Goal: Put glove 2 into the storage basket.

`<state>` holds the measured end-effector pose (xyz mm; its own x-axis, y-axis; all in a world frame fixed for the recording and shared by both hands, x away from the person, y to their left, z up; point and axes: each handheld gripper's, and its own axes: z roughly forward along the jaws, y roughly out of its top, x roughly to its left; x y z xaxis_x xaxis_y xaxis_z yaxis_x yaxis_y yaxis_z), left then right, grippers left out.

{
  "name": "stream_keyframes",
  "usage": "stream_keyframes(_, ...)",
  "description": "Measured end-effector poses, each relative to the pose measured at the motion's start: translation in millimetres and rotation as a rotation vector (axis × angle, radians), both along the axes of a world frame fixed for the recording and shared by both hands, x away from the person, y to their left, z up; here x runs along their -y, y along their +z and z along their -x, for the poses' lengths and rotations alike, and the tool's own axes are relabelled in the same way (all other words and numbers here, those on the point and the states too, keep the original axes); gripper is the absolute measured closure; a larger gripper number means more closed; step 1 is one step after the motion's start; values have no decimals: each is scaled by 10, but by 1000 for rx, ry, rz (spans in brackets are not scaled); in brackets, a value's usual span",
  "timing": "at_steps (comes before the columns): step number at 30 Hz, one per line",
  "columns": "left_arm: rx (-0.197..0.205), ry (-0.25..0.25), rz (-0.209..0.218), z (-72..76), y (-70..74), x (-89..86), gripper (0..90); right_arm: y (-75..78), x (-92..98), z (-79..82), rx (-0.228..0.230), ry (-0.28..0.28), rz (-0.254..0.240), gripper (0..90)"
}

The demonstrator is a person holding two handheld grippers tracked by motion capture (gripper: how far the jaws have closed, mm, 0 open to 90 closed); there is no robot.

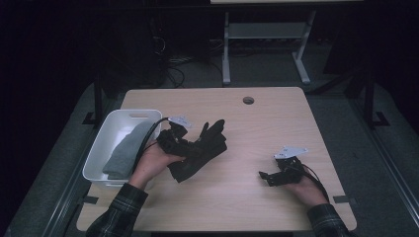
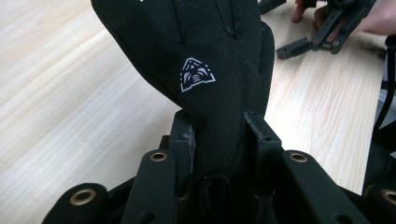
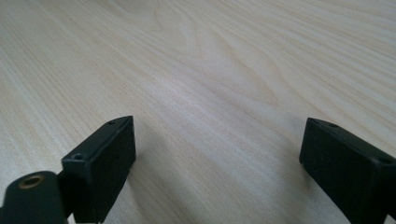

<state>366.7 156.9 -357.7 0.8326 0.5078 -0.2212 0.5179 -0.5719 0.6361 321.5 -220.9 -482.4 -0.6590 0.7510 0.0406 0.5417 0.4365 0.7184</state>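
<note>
Left hand-held gripper [image 1: 185,143] jaws clamped, raised, right hand-held gripper [image 1: 269,176] jaws wide, low

Wood table [image 1: 257,128]: white bin [image 1: 106,133] at left edge, grey cloth [image 1: 123,150] inside, prob. folded.

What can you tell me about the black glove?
The black glove looks like soft, stretchy fabric with stitched seams and a small white three-cornered logo on it. The left gripper is shut on it near the cuff end, pads pressing from both sides. In the high view the glove hangs over the wooden table, fingers pointing up and away, just right of the white bin. Whether its lower part rests on the table is hard to tell.
</note>
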Motion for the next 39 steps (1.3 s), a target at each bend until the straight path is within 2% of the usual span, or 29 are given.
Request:
stream_keyframes(12, 30, 93, 3, -25, 278, -399, 677, 0, 0, 0, 1, 0, 1, 103)
stream_keyframes(20, 38, 167, -1, -24, 384, -788, 677, -1, -1, 0, 1, -1, 1, 103)
stream_keyframes(23, 38, 219, 5, -15, 403, -965, 677, 1, -1, 1, -1, -1, 2, 103)
stream_keyframes(28, 41, 295, 8, -2, 403, -1293, 676, 0, -1, 0, 0, -2, 2, 103)
stream_keyframes(31, 41, 339, -15, 3, 385, -1496, 676, 1, -1, 1, -1, -1, 2, 103)
stream_keyframes(33, 34, 371, -10, 6, 361, -1625, 676, 0, -1, -1, 0, -1, 3, 103)
stream_keyframes(39, 4, 454, -32, -12, 221, -1853, 674, 0, -4, -3, 0, -3, 2, 104)
